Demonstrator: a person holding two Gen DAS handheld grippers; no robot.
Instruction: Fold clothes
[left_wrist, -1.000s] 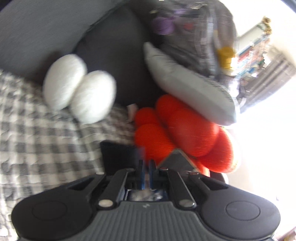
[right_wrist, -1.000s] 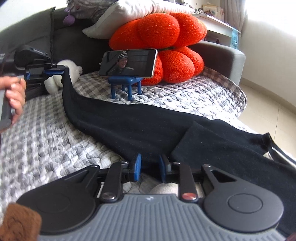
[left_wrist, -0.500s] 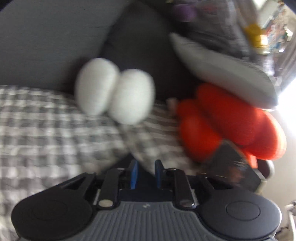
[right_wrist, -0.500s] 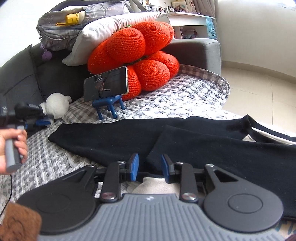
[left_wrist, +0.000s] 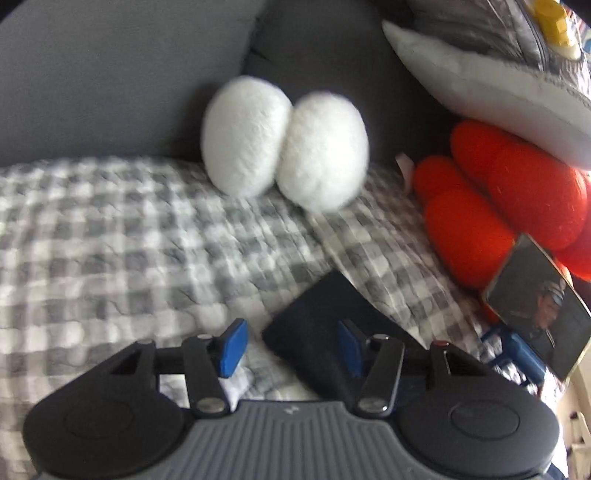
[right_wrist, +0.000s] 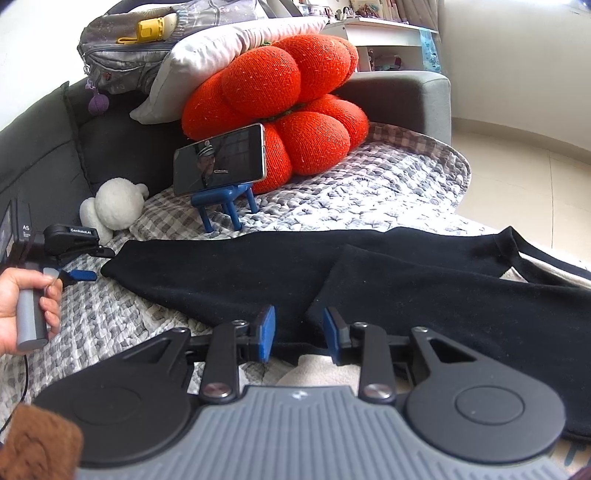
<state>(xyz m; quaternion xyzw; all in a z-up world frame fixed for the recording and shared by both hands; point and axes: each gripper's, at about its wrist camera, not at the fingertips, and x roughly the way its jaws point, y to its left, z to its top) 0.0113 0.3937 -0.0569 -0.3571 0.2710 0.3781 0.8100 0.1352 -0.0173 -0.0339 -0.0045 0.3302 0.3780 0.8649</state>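
Left hand-held gripper (left_wrist: 288, 345): jaws have just been opening, now apart; let go of black garment (right_wrist: 369, 280), its corner between pads, seemingly untouched (blurry).
Garment: a second ago lifted at that end, now flat on checked blanket (right_wrist: 369, 184).
Right hand-held gripper (right_wrist: 299, 334): part open over garment's edge, gripping nothing.

We counted one black garment (right_wrist: 388, 280) spread across one checked quilt (right_wrist: 369, 192). At the far side we found one orange pumpkin cushion (right_wrist: 280, 96), one pale pillow (right_wrist: 221, 55) and one grey bag (right_wrist: 147, 44), with one yellow item (right_wrist: 151, 29) on it. There was one phone (right_wrist: 219, 160) on one blue stand (right_wrist: 225, 206), one white plush toy (right_wrist: 114, 206), two grippers, and one hand (right_wrist: 22, 295) in view.
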